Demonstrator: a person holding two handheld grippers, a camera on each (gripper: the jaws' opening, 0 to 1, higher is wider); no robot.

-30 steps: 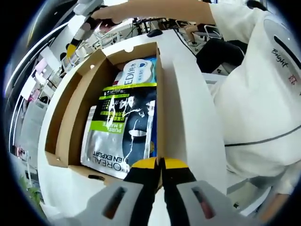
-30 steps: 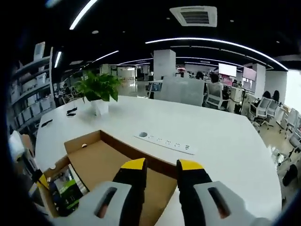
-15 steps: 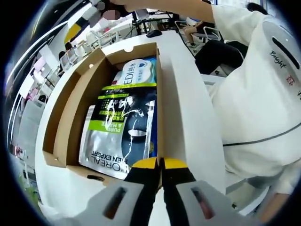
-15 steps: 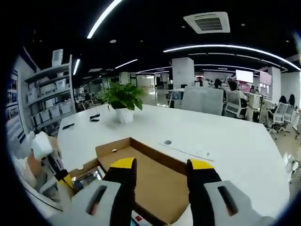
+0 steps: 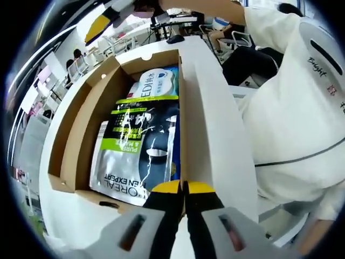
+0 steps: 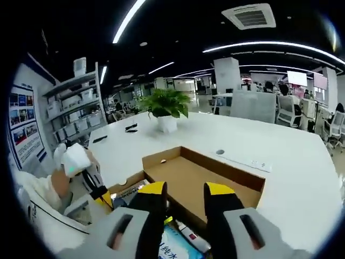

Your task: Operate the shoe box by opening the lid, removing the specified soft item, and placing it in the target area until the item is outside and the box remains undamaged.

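The shoe box (image 5: 211,135) lies open, white outside and brown inside, with its lid (image 6: 205,181) folded back. Inside lie a black, green and silver L'Oreal pouch (image 5: 139,151) and, at the far end, a white and blue soft pack (image 5: 157,81). My left gripper (image 5: 183,187) is shut on the near end of the box's side wall. It also appears at the box corner, held by a hand, as the left gripper (image 6: 99,189). My right gripper (image 6: 184,191) hangs open over the box, above the white and blue pack (image 6: 175,243). From the left side the right gripper (image 5: 105,20) hovers beyond the far end.
The box rests on a large white table (image 6: 280,189). A potted plant (image 6: 164,105) and a power strip (image 6: 245,162) stand farther off on it. A person in a white top (image 5: 291,108) is close on the box's right side. Office chairs and shelves lie beyond.
My right gripper has come in over the open box, so the packs now show under its jaws, which are slightly narrower than half a second ago. My left gripper keeps its hold and has not moved.
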